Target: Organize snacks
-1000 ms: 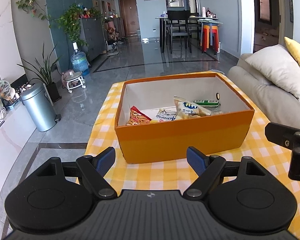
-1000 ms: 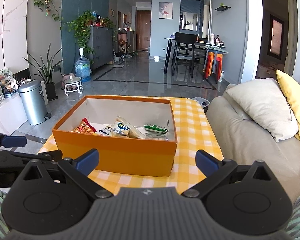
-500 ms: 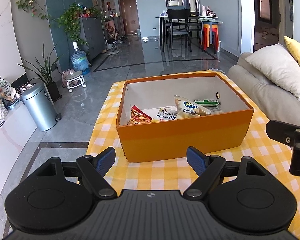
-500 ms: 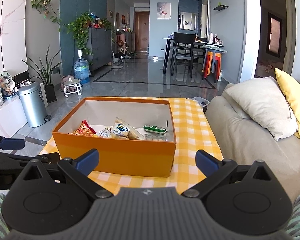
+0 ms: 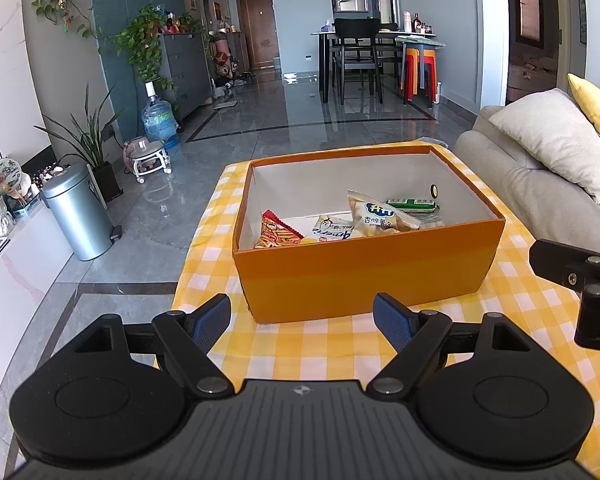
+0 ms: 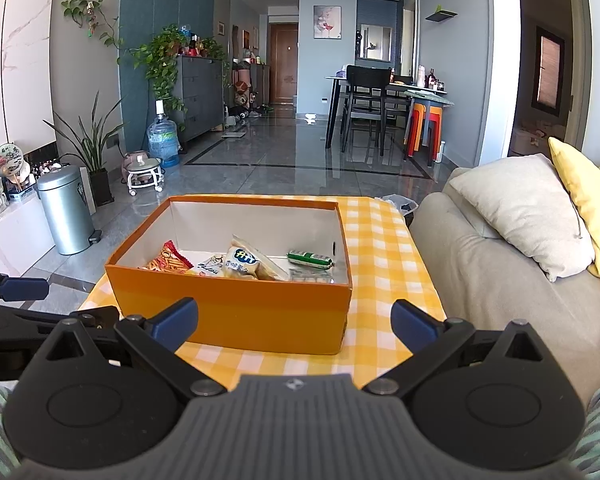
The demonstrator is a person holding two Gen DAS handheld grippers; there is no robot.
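An open-topped orange cardboard box (image 5: pixel 364 268) with a white interior sits mid-frame on a yellow-and-white checked tablecloth (image 5: pixel 320 344), its near wall facing both cameras. The left gripper (image 5: pixel 302 316), low in the left wrist view, has its blue-padded fingers spread wide around nothing, short of the box's near wall with a strip of bare cloth between. The right gripper (image 6: pixel 294 318), low in its own view, is likewise wide apart and empty, also short of the box.

Inside the box, along the near side of the floor, lie the snacks: a red-and-orange crisp packet (image 5: pixel 278 232) at left, a flat white sachet (image 5: pixel 332 229) beside it, a pale yellow pouch with a blue logo (image 5: pixel 380 216) propped at centre, and a green-and-white wrapped roll (image 5: pixel 412 205) toward the right wall. The print on them is too small to read surely.

The cloth's left edge drops to grey tiled floor (image 5: pixel 148 232); a beige sofa (image 6: pixel 480 264) stands just beside its right edge.
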